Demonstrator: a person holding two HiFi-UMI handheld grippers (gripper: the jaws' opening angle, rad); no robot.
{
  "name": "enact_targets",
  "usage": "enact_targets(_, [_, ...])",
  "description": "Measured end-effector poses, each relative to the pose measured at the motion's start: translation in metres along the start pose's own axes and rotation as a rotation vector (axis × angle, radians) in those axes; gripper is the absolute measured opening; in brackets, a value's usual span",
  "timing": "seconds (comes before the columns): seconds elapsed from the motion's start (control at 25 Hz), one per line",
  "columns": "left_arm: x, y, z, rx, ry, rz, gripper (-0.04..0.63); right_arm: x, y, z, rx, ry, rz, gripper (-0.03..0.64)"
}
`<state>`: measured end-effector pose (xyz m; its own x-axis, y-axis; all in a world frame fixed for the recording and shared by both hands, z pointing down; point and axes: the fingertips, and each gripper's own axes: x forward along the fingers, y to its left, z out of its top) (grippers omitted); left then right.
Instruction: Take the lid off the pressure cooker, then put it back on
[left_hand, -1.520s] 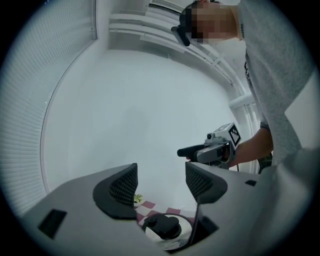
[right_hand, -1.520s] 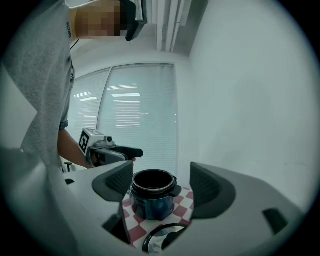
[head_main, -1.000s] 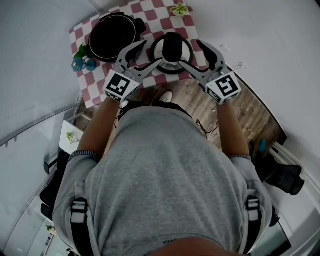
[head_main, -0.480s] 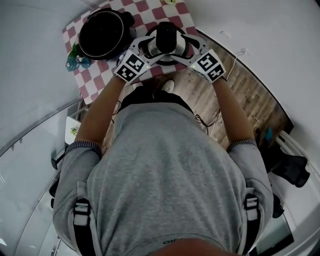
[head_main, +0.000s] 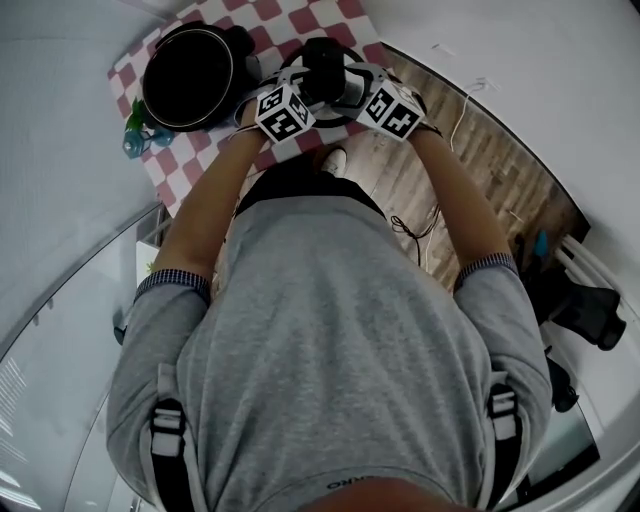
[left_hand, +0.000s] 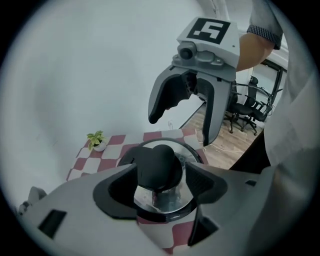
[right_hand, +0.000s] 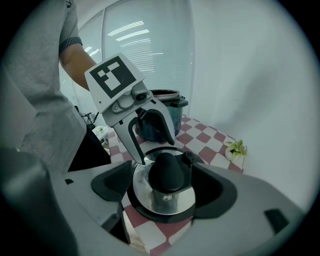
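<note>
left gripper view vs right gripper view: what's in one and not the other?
Only the left gripper view: the right gripper and the wood floor. Only the right gripper view: the left gripper and the open pressure cooker. Both: the lid with its black knob between open jaws, the checkered cloth and a small potted plant.

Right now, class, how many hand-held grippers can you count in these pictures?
2. The left hand-held gripper and the right hand-held gripper flank the lid's black knob from opposite sides, jaws open. None seems hidden.
</note>
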<state>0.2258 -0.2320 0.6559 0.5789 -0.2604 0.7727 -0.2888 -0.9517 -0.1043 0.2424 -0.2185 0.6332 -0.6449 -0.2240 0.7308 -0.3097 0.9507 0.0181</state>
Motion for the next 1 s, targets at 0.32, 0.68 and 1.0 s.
enact_targets(0.32, [0.025,0.01,-0.008,0.065,0.07,-0.073,0.327,0.028,-0.013,-0.022,-0.045,0.187,0.057,0.377])
enact_targets(0.68, [0.049,0.006,-0.019,0.168,0.159,-0.169,0.327,0.057,-0.016,-0.039,-0.184,0.413,0.178,0.37])
enact_targets(1.0, [0.057,-0.003,-0.026,0.178,0.206,-0.253,0.329,0.069,-0.014,-0.047,-0.241,0.477,0.227,0.336])
